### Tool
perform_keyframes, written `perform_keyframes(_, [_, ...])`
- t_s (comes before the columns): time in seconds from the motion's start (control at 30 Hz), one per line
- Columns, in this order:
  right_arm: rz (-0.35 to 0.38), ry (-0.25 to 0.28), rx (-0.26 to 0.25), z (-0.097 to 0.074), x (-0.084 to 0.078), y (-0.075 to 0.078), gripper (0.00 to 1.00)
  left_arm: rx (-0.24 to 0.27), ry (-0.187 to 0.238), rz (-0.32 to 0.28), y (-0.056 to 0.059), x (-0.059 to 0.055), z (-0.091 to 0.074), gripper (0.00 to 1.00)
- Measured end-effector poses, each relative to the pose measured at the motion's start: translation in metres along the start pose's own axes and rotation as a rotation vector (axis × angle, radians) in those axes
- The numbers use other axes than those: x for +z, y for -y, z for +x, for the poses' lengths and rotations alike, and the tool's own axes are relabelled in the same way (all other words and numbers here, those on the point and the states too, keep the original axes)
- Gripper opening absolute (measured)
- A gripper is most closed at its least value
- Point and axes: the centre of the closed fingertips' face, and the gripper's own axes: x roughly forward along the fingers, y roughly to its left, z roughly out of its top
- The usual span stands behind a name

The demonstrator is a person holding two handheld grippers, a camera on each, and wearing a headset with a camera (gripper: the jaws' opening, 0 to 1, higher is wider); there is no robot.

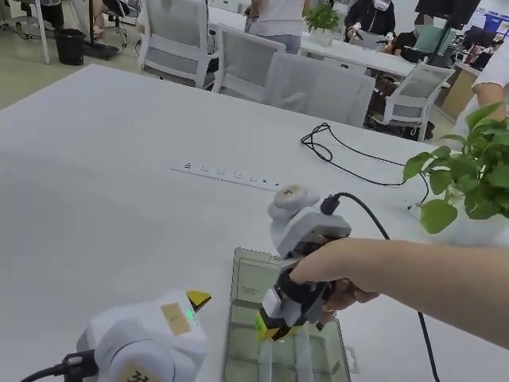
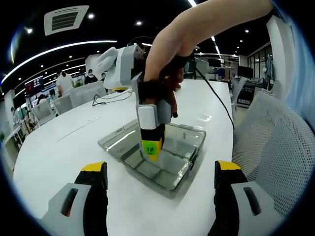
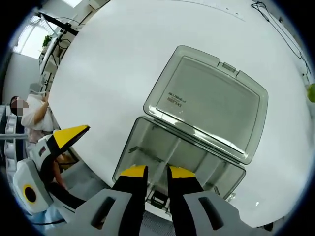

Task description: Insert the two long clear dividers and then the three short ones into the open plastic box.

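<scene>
The right gripper [image 3: 156, 173] points down into the open clear-grey plastic box [image 3: 206, 105] directly beneath it, jaws nearly together (whether they pinch anything, I cannot tell). The left gripper [image 2: 160, 169] gapes wide and empty, with the box just ahead of it.

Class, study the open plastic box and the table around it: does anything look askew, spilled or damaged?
Nothing stands out. The plastic box sits flat on the white table, its lid folded back and intact, with nothing spilled around it.
</scene>
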Motion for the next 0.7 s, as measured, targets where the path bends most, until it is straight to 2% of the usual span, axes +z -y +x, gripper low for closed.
perform_keyframes(0.07, [-0.025, 0.025, 0.000, 0.000, 0.001, 0.001, 0.22, 0.001, 0.000, 0.001, 0.000, 0.000, 0.000, 0.92])
perform_keyframes(0.13, [-0.025, 0.030, 0.002, 0.001, 0.000, 0.001, 0.30, 0.000, 0.000, 0.000, 0.000, 0.000, 0.000, 0.92])
perform_keyframes(0.2, [-0.031, 0.056, 0.046, 0.002, 0.001, -0.004, 0.36, -0.001, 0.000, 0.001, 0.000, 0.000, 0.000, 0.92])
perform_keyframes(0.23, [-0.022, 0.060, 0.051, 0.002, 0.001, -0.005, 0.39, -0.001, 0.000, 0.001, 0.000, 0.000, 0.000, 0.92])
perform_keyframes(0.3, [-0.027, 0.090, 0.062, 0.002, 0.004, -0.006, 0.48, -0.002, 0.000, 0.000, 0.001, 0.000, 0.000, 0.92])
perform_keyframes(0.37, [-0.029, 0.096, 0.059, 0.002, 0.004, -0.006, 0.58, -0.002, 0.001, 0.001, 0.001, 0.000, 0.000, 0.92])
perform_keyframes(0.47, [-0.056, 0.114, 0.076, 0.002, 0.004, -0.009, 0.65, -0.003, 0.000, 0.001, 0.001, 0.000, 0.000, 0.92])
perform_keyframes(0.6, [-0.046, 0.148, 0.095, 0.001, 0.007, -0.014, 0.73, -0.003, 0.000, -0.003, 0.001, -0.001, 0.000, 0.92])
perform_keyframes(0.67, [-0.098, 0.151, 0.089, 0.001, 0.006, -0.018, 0.76, -0.004, -0.001, -0.004, 0.002, -0.001, 0.000, 0.92])
perform_keyframes(0.7, [-0.098, 0.150, 0.088, 0.001, 0.006, -0.019, 0.76, -0.002, 0.001, -0.003, 0.001, 0.000, 0.000, 0.92])
